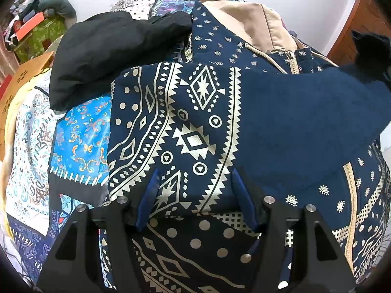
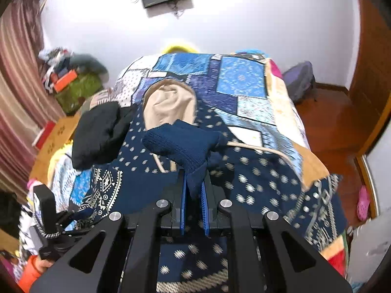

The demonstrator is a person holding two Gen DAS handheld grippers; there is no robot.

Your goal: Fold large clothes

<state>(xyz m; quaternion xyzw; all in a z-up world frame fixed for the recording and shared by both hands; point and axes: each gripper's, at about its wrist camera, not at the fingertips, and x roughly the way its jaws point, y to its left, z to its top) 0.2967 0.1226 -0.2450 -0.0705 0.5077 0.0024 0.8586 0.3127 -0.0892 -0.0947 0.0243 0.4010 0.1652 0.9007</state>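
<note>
1. We're mid-fold on the navy hooded zip jacket with cream geometric print [image 1: 185, 127], spread across the bed's blue patchwork quilt [image 2: 240, 78], its beige-lined hood [image 2: 168, 105] pointing away from us toward the far wall
2. Our right gripper [image 2: 195, 190] has its jaws clamped on the ribbed navy cuff [image 2: 180, 141] of a sleeve, the knit bunched between the blue pads and held up above the jacket's chest
3. Our left gripper [image 1: 193, 190] stands with jaws apart over the printed panel; nothing is pinched, though the tips sit right on the cloth, and whether they press it we cannot tell
4. Our read: this is the sleeve-fold step, cuff in hand and not yet laid down
5. Next move, as we judge it: carry the cuff across the body and set the sleeve flat, with the left side steadying the panel so the front doesn't drag along
6. Watch the left: a bundled black garment [image 1: 102, 56] lies against the jacket's shoulder, so the fold has little spare room there
7. On the right the jacket's hem runs close to the bed's edge, with wooden floor [image 2: 327, 119] beyond; the clearest open quilt lies past the hood
</note>
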